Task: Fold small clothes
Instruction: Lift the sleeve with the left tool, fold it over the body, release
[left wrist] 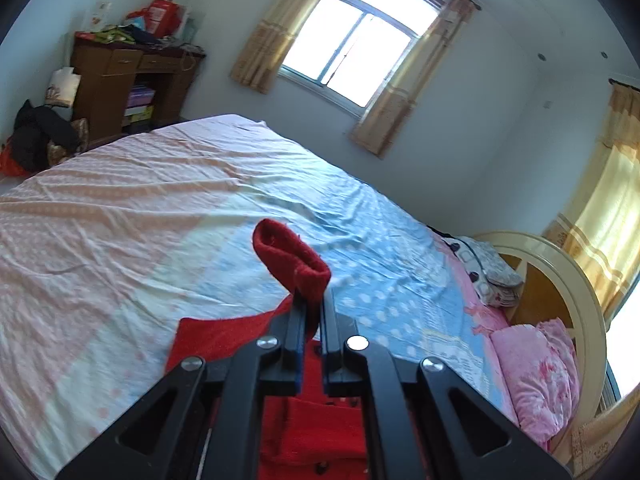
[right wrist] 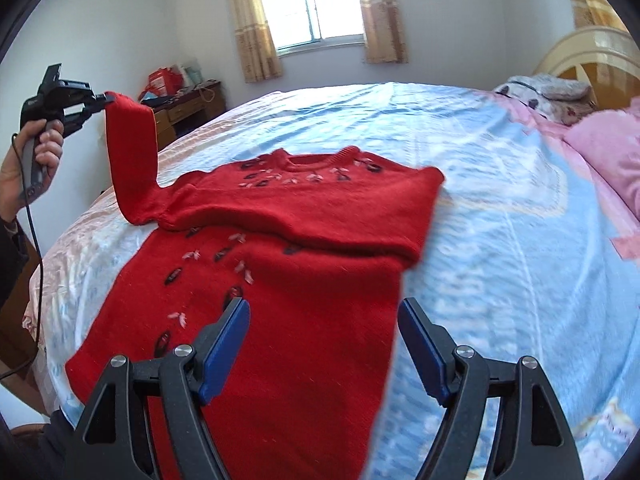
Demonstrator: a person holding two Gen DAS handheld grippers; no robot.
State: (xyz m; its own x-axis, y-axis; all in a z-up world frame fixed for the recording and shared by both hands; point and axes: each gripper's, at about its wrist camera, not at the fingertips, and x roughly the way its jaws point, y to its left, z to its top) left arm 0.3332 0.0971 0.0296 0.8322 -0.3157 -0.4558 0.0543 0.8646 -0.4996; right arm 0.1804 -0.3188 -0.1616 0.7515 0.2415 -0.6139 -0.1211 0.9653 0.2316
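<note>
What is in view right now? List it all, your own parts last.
sweater: one, red with small embroidered motifs, flat on the bed, right sleeve folded across the chest
left sleeve: one, red, lifted off the bed by its cuff
bedsheet: one, blue and pink, covers the bed
pillow: one, pink, by the headboard
desk: one, brown, far corner, cluttered top
window: one, beige curtains
left gripper: black, shut on the cuff
right gripper: black, blue pads, open over the sweater's hem
hand: one, holding the left gripper

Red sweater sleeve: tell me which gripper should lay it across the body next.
Left. The left gripper is already shut on the sleeve cuff, holding it lifted above the sweater. The right gripper is open and empty.
</note>
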